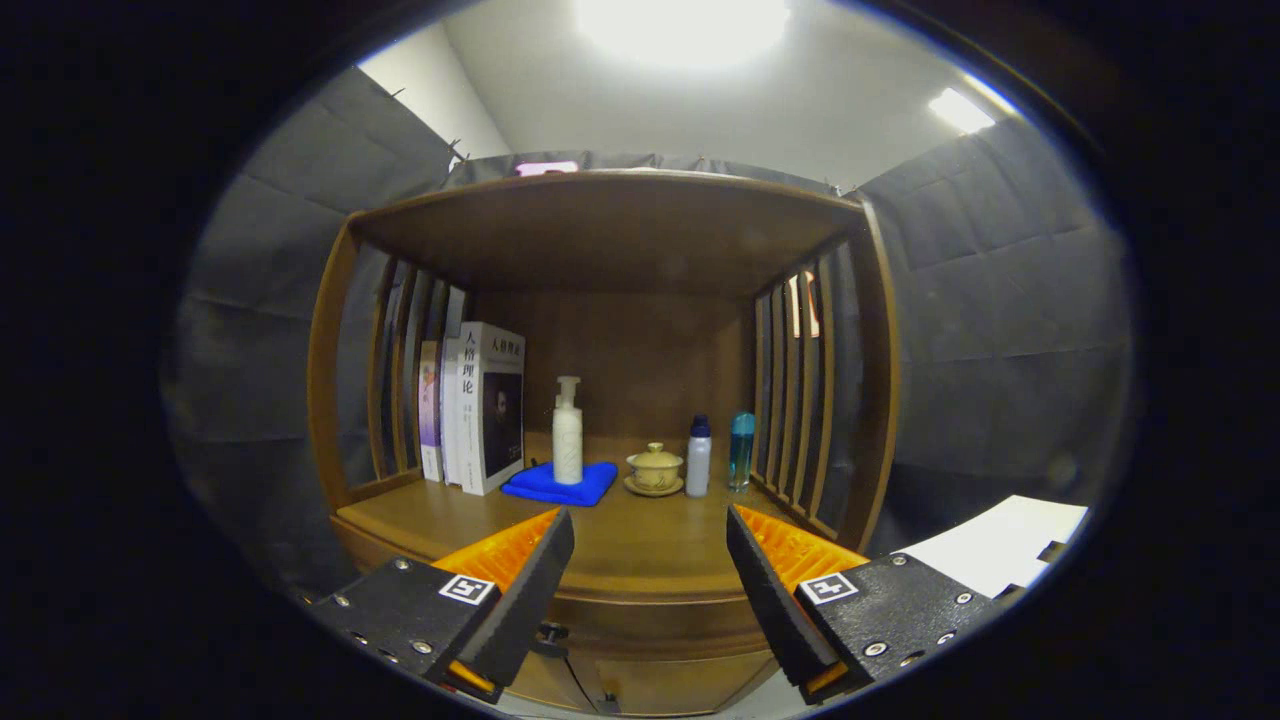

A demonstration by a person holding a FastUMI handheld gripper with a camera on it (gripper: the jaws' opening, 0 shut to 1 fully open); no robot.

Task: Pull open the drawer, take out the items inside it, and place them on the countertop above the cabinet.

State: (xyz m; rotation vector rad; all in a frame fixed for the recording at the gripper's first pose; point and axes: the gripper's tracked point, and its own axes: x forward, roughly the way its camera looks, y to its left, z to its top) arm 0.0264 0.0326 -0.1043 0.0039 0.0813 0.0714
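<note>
Two black-padded fingers (pixel 760 580) of the gripper (pixel 650 590) spread wide apart, gripping nothing, raised in front of the wooden cabinet (pixel 600 240). Between the fingers and just beyond their tips: the bench (pixel 640 545), meaning the cabinet's countertop, with its rounded front edge. Below that edge, low between the fingers: the cabinet front (pixel 650 685), with a small dark knob (pixel 551 633) close to the left finger; drawer outline too cut off to tell apart, open or closed not clear.

Well beyond the fingers, at the back of the bench: a row of upright books (pixel 485 405) against the cabinet's left slatted side, then a white pump bottle (pixel 567 435) standing on a folded blue cloth (pixel 560 483), a yellowish lidded teacup on a saucer (pixel 655 469), a white bottle with a dark cap (pixel 699 457), and a clear blue bottle (pixel 741 449) nearest the cabinet's right slats. Outside the cabinet, past the right finger: a white sheet (pixel 1000 555).
</note>
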